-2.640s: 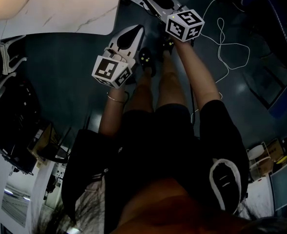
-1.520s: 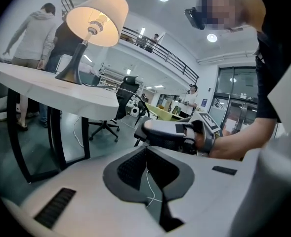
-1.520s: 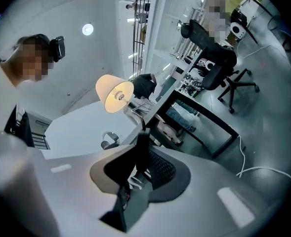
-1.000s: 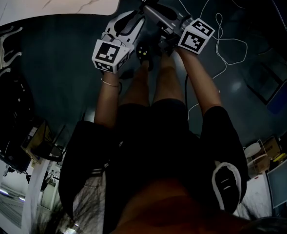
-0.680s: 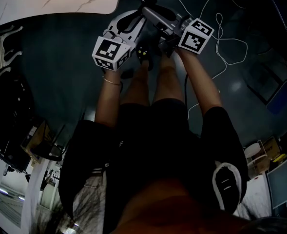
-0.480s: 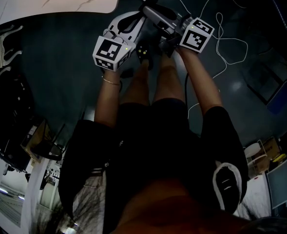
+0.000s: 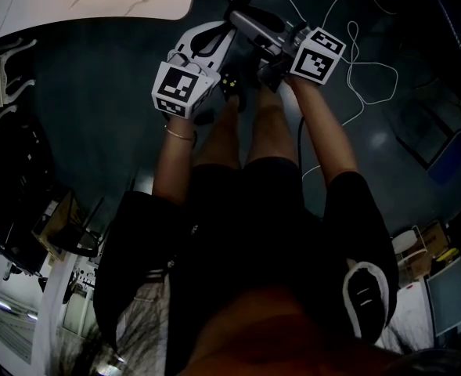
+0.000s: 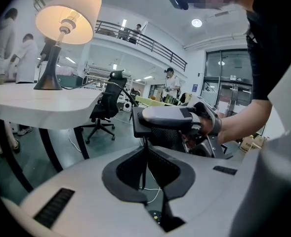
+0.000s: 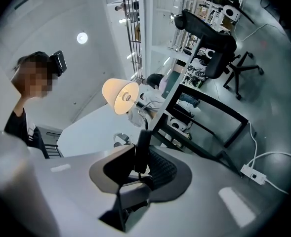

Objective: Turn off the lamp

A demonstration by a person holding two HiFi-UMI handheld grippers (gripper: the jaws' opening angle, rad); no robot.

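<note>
The lamp (image 8: 68,14) stands lit on the white table (image 8: 36,102), its shade (image 9: 120,96) glowing. Its thin black cord (image 8: 143,174) runs upright through my left gripper (image 8: 145,154), whose jaws are closed on it. The cord's black oblong switch (image 9: 141,147) stands between the pads of my right gripper (image 9: 138,157), which touch it on both sides while the jaws are opening. Seen from the head, the left gripper (image 7: 224,34) and right gripper (image 7: 234,18) meet tip to tip above the floor, near the table's corner (image 7: 97,2).
A white power strip (image 9: 253,174) and a looping white cable (image 7: 363,69) lie on the dark floor. A black office chair (image 8: 105,107) stands beyond the table. People stand behind the lamp, far off. My own legs are under the grippers.
Since the earliest frame the right gripper has swung left to meet the left gripper. Over the last second both have stayed almost still, and the lamp stays lit.
</note>
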